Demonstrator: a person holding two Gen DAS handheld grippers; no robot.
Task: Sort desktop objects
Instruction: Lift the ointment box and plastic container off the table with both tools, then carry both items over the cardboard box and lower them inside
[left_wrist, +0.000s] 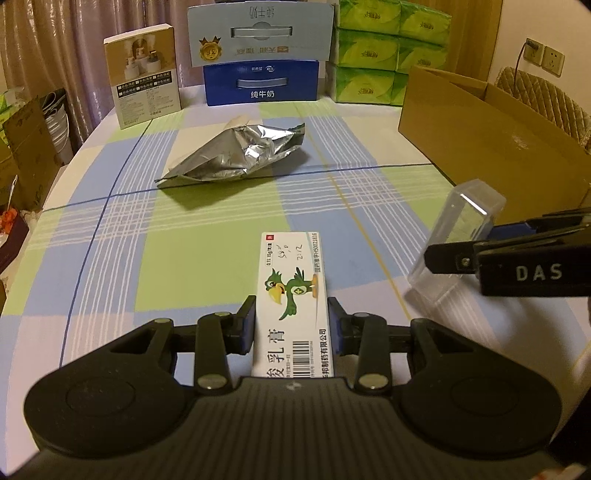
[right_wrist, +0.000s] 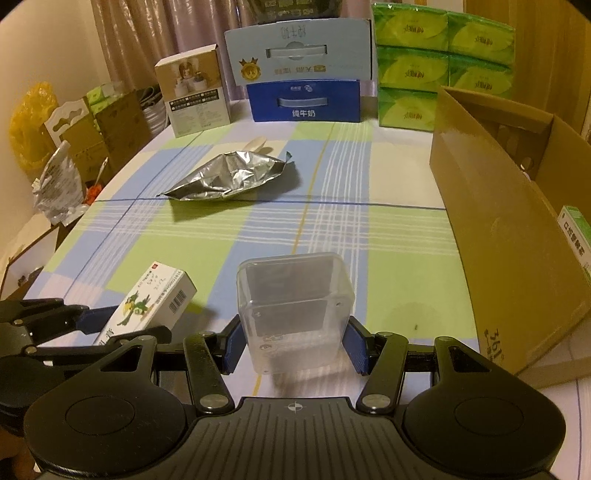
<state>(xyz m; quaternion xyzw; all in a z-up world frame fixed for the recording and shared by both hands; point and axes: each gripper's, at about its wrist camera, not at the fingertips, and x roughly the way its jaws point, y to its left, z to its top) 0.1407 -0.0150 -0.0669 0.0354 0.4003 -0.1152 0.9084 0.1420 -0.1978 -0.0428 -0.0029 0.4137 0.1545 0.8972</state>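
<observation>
- Left tongs (left_wrist: 291, 325) gripping a white rectangular cardboard medicine box with a green parrot print (left_wrist: 293, 295), lifted over the near bench (left_wrist: 110, 229).
- Right tongs (right_wrist: 293, 345) clamping a clear plastic rectangular case (right_wrist: 295, 306), just right of it.
- Crumpled silver foil bag (left_wrist: 236, 155) lying farther back; open brown cardboard box (right_wrist: 509, 236) sitting right.

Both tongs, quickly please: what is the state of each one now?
Left tongs: closed on the ointment box.
Right tongs: closed on the clear case.
</observation>
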